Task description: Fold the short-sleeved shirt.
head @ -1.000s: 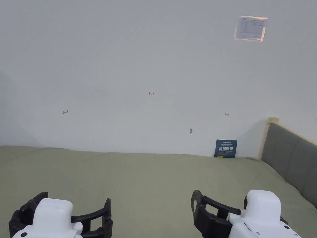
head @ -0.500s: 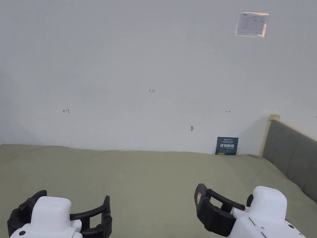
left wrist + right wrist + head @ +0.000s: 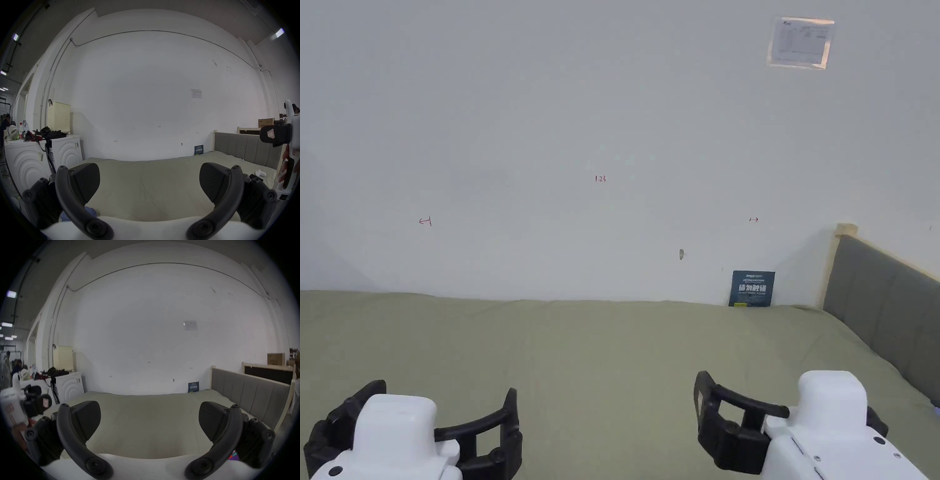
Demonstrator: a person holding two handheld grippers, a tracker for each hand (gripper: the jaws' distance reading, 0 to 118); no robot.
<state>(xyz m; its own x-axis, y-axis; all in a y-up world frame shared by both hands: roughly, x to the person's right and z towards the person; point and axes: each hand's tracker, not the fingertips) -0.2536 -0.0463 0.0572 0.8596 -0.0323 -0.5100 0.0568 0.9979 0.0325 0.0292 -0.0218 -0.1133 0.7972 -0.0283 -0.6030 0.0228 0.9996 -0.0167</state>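
Plainly, both grippers' fingers [image 3: 86,181] gape wide, empty.

The head view looks level from above the bed's near edge toward the white wall [image 3: 600,125], with the olive bedsheet [image 3: 612,356] low in frame. The left gripper view and right gripper view sit lower, close over the sheet, facing that wall. All three share the small dark sign [image 3: 752,288] at the wall's foot and the grey headboard [image 3: 887,312] on the right
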